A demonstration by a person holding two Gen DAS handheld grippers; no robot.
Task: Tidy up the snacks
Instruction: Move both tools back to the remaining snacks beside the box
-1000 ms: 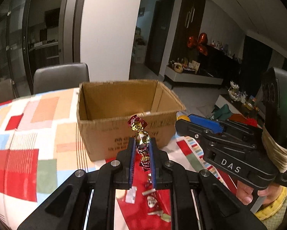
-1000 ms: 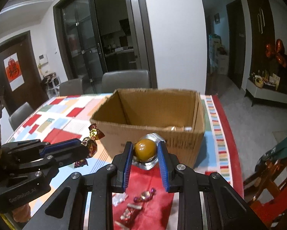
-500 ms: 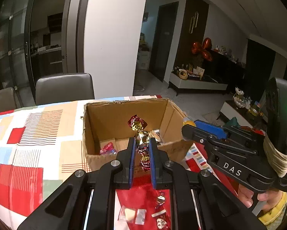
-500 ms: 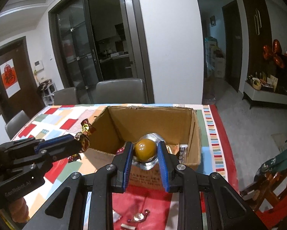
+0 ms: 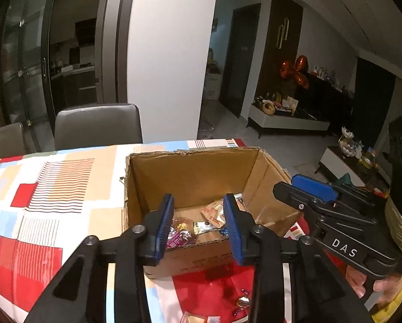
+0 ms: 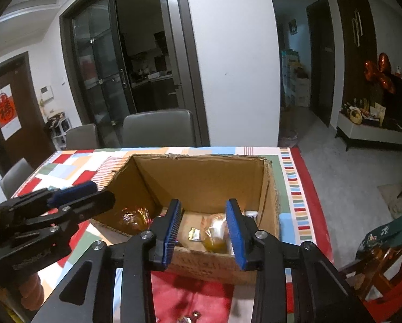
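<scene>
An open cardboard box [image 5: 190, 153] [image 6: 201, 158] stands on the patchwork tablecloth, right in front of both grippers. My left gripper [image 5: 198, 202] hangs over the box's near wall; its jaws are opening and nothing sits between the blue pads. Below it lie a pink and gold wrapped candy [image 5: 180, 232] and a white wrapper [image 5: 209, 226]. My right gripper [image 6: 203, 207] hovers beside it, its jaws opening too, with nothing between them. A blurred yellow candy [image 6: 217, 235] is in the box beneath it. A blurred gold candy [image 6: 133, 215] is at the box's left. Each gripper shows in the other's view [image 5: 289, 185] [image 6: 98, 193].
Loose wrapped candies [image 5: 241, 300] [image 6: 187, 319] lie on the red patch of cloth in front of the box. Grey chairs [image 5: 98, 123] [image 6: 157, 126] stand at the table's far side. The table's right edge [image 6: 305, 188] drops to the floor.
Both grippers came forward over the box and opened. The twist-wrapped candy left the left jaws and the yellow round candy left the right jaws; both are now down in the box.
</scene>
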